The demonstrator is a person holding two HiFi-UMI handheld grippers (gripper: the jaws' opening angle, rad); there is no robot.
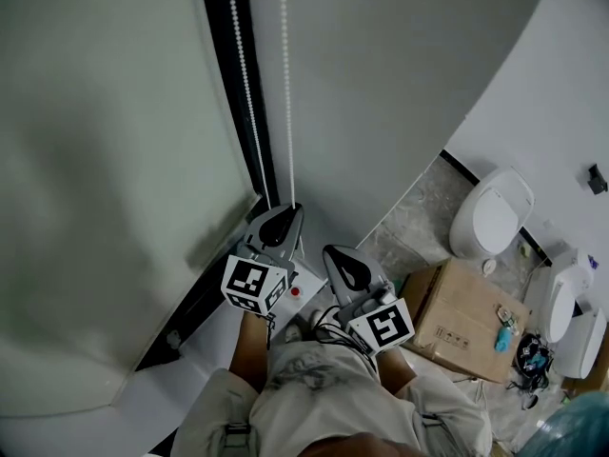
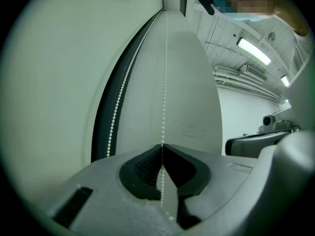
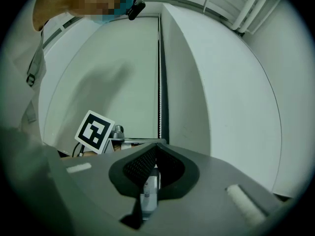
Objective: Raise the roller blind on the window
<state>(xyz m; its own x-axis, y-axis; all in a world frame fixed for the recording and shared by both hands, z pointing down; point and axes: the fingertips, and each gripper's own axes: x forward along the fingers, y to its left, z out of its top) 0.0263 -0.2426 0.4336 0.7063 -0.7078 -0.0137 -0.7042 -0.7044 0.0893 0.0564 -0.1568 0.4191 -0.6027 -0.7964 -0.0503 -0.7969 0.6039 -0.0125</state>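
We see the roller blind (image 1: 105, 160) filling the frame's left, with a grey wall (image 1: 400, 65) to its right. At lower right, a cardboard box (image 1: 461, 317) and a toilet (image 1: 490, 212) stand on the marble floor (image 1: 419, 222). At centre our left gripper (image 2: 162, 145) pinches the bead chain (image 2: 164, 82); our right gripper (image 3: 156, 145) is pressed together, empty.

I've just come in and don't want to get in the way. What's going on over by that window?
A person with a gripper in each hand is working the roller blind. The left gripper is shut on one strand of the bead chain, the strand farther from the dark frame. The other strand hangs free beside that frame. The right gripper is shut and empty, held next to the left one and off the chain. The grip looks set for a pull.
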